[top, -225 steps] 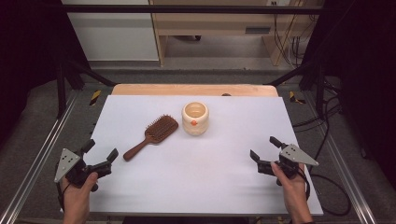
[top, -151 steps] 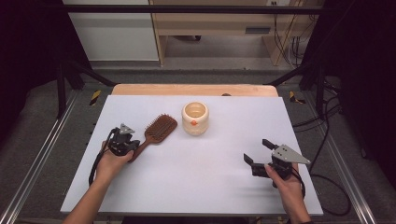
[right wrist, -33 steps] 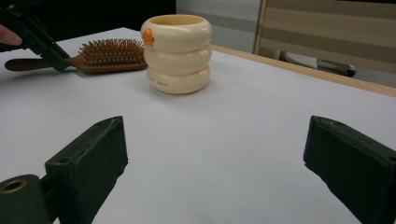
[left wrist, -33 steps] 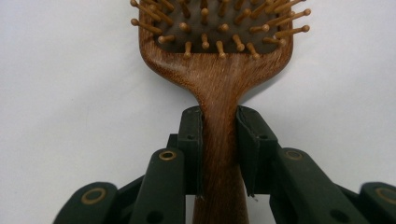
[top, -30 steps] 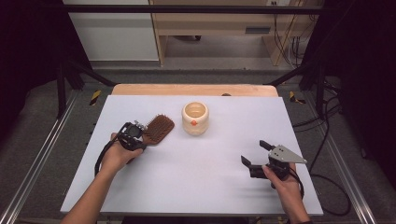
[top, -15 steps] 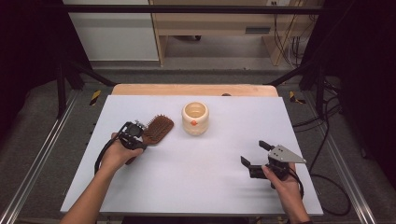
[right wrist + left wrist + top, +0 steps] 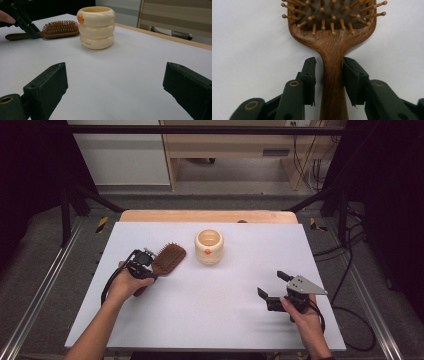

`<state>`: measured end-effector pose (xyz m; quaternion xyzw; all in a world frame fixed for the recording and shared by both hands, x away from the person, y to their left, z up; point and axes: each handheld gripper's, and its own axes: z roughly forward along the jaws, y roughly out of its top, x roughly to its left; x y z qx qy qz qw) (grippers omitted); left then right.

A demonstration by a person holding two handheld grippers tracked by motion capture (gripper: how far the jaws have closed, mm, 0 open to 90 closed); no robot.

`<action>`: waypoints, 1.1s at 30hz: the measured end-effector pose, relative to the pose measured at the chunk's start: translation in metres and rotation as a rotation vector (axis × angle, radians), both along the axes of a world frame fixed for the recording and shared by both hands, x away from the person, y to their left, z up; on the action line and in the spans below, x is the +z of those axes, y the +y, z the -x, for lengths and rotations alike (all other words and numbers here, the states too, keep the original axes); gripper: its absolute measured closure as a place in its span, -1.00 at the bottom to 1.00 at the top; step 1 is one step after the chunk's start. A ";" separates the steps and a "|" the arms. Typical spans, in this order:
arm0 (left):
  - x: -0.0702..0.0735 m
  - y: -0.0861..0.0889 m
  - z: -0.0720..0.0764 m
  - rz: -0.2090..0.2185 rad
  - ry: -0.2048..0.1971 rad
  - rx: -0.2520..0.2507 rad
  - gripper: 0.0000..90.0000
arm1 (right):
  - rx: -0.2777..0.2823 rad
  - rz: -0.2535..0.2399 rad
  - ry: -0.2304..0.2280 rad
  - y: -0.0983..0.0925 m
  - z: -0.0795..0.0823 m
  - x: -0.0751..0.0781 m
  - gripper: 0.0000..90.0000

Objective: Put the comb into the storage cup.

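The left gripper [image 7: 329,82] has its jaws astride the neck of the wooden hairbrush [image 7: 333,50]; they have just been opening, with a thin gap on one side and the other pad at the wood, so no firm grip. The brush lies flat, bristles up, on the white tabletop [image 7: 220,315], left of the cup. It looks light, stiff and smooth; the narrow handle is the likely place to hold. The cream ringed cup [image 7: 208,246] stands upright, apparently empty. The right gripper [image 7: 274,290] rests with jaws wide open, holding nothing.
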<state>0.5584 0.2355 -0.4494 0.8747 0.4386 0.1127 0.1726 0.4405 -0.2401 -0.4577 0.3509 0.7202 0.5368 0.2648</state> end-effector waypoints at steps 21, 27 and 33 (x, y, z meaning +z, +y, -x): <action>0.010 0.006 0.024 0.042 -0.152 0.003 0.61 | 0.005 -0.003 -0.002 0.001 0.000 0.000 -0.87; 0.019 0.014 0.044 0.138 -0.260 0.011 0.61 | 0.011 -0.009 -0.004 0.003 0.001 0.001 -0.87; 0.021 0.018 0.064 0.201 -0.361 0.024 0.61 | 0.016 -0.026 -0.005 0.006 0.003 0.003 -0.87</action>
